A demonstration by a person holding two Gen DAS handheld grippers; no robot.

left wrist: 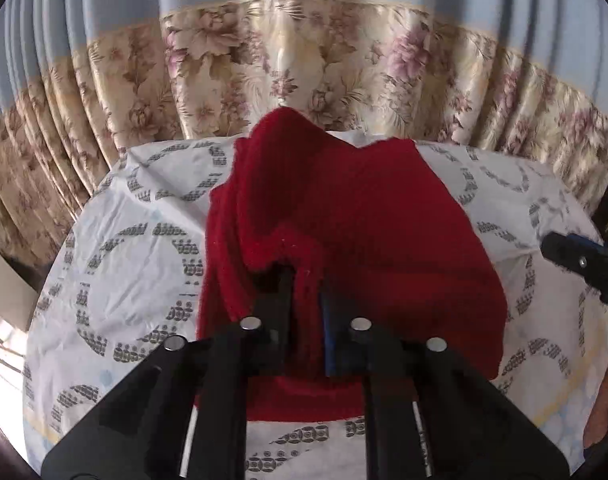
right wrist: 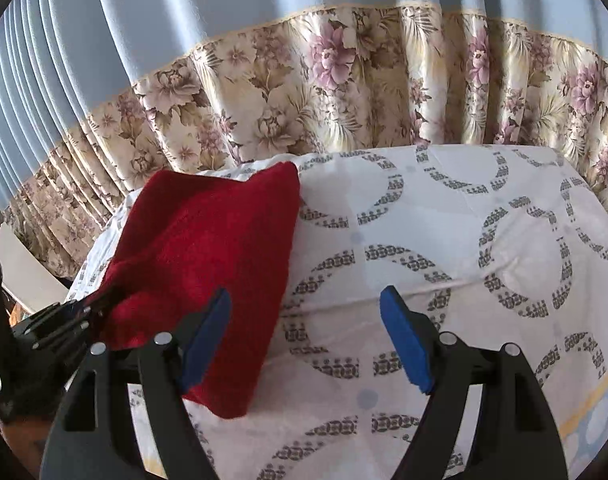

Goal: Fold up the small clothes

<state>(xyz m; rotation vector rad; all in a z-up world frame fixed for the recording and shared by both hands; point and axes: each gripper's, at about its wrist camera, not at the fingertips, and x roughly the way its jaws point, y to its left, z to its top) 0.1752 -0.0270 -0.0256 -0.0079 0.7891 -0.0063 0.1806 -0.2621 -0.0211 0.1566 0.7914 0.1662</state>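
Observation:
A dark red knitted garment [left wrist: 355,208] lies folded on the white cloth-covered table, one edge pulled up into a ridge. My left gripper [left wrist: 307,292] is shut on that raised near edge, with red fabric pinched between its black fingers. In the right wrist view the garment [right wrist: 208,240] sits at the left, and the left gripper [right wrist: 84,312] clamps its lower left corner. My right gripper [right wrist: 305,332] stands open over the tablecloth beside the garment's right edge. Its blue pads [right wrist: 403,340] are wide apart and hold nothing. Its tip [left wrist: 575,260] also shows at the right of the left wrist view.
The tablecloth [right wrist: 443,240] is white with grey ring patterns and is creased. A floral and blue curtain [right wrist: 343,80] hangs close behind the table's far edge. A person's hand [left wrist: 607,392] shows at the right rim of the left wrist view.

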